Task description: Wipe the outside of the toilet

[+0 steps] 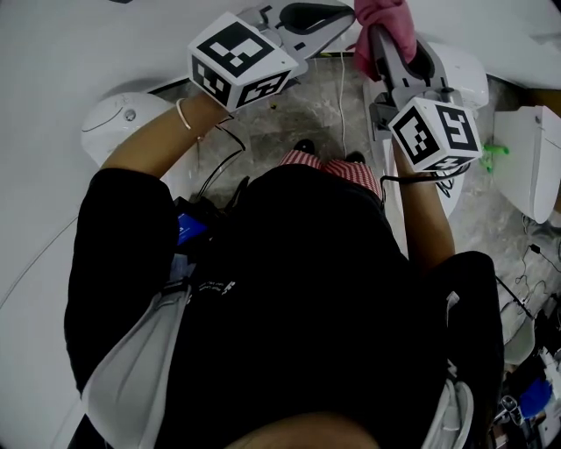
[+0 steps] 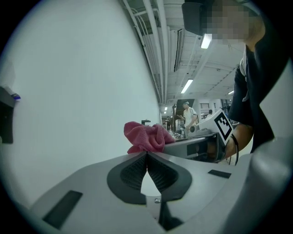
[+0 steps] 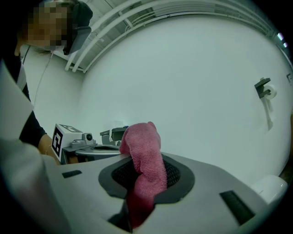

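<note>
Head view looks down past a black top at both grippers, held side by side over a grey marbled floor (image 1: 316, 114). The right claw (image 1: 374, 35) is clamped on a pink cloth (image 1: 382, 21), which bunches just past its tips. The right gripper view shows the cloth's long axis running along the right claw (image 3: 144, 161). The pink cloth (image 3: 143, 141) rises from between the dark pads and folds over beyond them, toward a plain white wall (image 3: 197, 73). The left claw (image 1: 337, 16) is closed, and in its own view the tips of the left claw (image 2: 146, 153) meet with nothing between them. The pink cloth (image 2: 147, 136) shows just beyond.

A white toilet (image 1: 465, 72) stands just behind the right gripper, largely hidden by it, so its direction cannot be told. A second toilet (image 1: 118, 123) sits at the left and a third (image 1: 530, 162) at the far right. The only markings are the black-and-white squares on each marker cube (image 1: 238, 58). Small white print on the top is too small to read. Cables (image 1: 219, 167) trail over the floor. A paper holder (image 3: 263, 87) hangs on the wall.
</note>
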A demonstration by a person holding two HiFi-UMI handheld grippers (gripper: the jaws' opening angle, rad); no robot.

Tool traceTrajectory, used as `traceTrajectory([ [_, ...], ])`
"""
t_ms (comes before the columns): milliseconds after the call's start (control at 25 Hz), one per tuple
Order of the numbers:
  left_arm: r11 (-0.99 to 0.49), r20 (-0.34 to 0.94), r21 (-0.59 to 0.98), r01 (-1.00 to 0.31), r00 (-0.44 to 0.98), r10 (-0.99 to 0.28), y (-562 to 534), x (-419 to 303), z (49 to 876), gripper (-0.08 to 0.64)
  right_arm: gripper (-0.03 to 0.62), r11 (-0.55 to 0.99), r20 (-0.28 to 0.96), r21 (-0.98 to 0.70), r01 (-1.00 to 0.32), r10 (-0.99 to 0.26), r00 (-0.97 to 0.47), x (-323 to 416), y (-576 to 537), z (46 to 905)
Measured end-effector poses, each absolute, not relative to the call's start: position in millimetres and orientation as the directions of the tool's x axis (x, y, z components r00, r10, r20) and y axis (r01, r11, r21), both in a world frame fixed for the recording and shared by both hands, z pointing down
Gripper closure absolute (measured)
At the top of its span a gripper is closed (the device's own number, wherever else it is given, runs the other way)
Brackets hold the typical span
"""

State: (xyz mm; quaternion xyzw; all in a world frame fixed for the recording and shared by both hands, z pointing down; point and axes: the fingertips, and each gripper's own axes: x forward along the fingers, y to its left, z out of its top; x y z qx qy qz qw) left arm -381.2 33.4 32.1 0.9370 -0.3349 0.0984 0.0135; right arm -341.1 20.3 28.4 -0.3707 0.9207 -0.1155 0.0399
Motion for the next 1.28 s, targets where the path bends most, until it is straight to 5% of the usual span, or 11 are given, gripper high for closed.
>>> traceTrajectory([
  [1280,-0.775,0.182,-0.048,-0.63,0.757,-0.627,34,-388,26,0.549,0.495,0.714,-0.009,-0.261,-0.65,-0.675,-0.738,-347,26,18],
])
